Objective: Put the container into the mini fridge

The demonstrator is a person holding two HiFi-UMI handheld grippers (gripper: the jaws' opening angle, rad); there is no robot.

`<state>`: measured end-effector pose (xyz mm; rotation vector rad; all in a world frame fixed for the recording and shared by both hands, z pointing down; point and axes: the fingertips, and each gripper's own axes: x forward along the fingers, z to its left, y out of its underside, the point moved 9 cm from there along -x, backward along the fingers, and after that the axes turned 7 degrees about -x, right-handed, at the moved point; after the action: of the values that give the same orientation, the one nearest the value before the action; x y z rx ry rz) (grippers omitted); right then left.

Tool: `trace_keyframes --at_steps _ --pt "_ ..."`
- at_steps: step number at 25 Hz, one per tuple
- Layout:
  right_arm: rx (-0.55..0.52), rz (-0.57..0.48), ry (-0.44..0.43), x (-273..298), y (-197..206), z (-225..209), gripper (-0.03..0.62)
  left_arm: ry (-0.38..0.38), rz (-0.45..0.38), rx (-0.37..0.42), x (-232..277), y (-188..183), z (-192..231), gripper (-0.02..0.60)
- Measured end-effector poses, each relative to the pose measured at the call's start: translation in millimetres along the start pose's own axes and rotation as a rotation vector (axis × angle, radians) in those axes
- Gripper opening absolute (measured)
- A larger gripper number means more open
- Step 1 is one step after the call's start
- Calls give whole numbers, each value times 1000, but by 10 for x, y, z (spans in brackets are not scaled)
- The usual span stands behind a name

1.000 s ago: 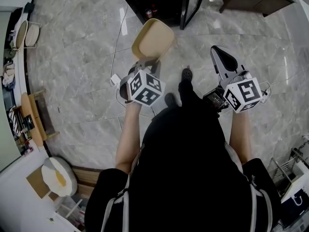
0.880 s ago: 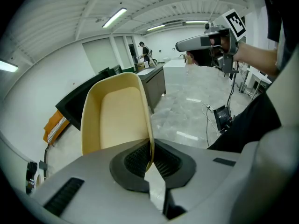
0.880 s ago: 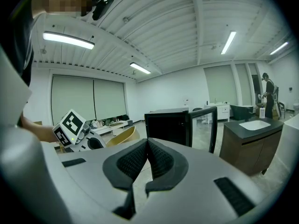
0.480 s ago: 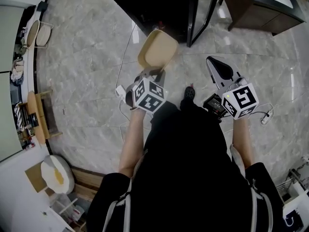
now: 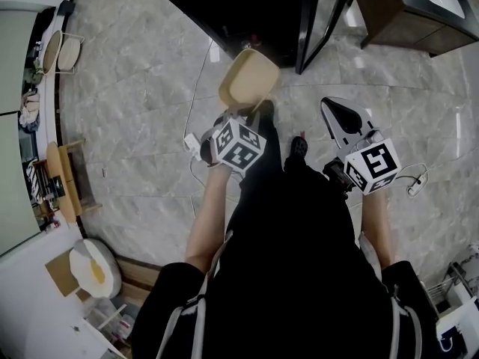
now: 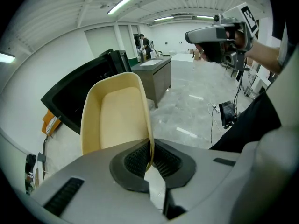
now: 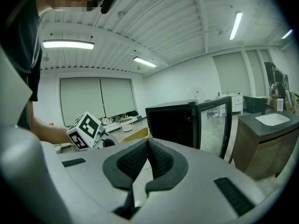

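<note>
A beige, empty container [image 5: 248,83] [image 6: 117,118] hangs in the air, held by its rim in my left gripper [image 5: 241,115] [image 6: 150,158], which is shut on it. Its far end is close to the open front of the black mini fridge [image 5: 247,6] [image 6: 79,94] [image 7: 170,122]. The fridge's glass door [image 5: 323,17] [image 7: 212,125] stands swung open to the right. My right gripper [image 5: 338,112] [image 7: 147,155] is shut with nothing in it, held to the right of the container and below the door. The container's edge [image 7: 135,134] shows in the right gripper view.
A dark wooden cabinet with a sink [image 5: 415,10] [image 7: 266,143] stands right of the fridge. Cables and a power strip [image 5: 414,185] lie on the marble floor. A white counter [image 5: 26,88] with shelves runs along the left. The person's legs and shoe [image 5: 299,146] are below the grippers.
Both grippers and the container have moved forward toward the fridge, which now fills more of the top of the head view. The container stays gripped.
</note>
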<state>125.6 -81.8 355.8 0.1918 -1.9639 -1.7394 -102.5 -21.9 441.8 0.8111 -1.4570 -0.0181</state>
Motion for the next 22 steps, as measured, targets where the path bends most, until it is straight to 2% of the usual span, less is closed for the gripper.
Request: trace_keyframes --at_steps 5,8,17,22 --pt "2 19 55 232 -100 -114 18 19 -16 33 260 -160 400 37" --pt "-9 23 86 478 -235 -198 18 5 -25 57 463 -280 728 37" --pt "-26 40 127 1318 -433 -222 18 44 -13 159 1238 -556 1558 37" --pt "-11 37 192 1565 -478 -326 18 17 -5 221 1697 -661 1911 37"
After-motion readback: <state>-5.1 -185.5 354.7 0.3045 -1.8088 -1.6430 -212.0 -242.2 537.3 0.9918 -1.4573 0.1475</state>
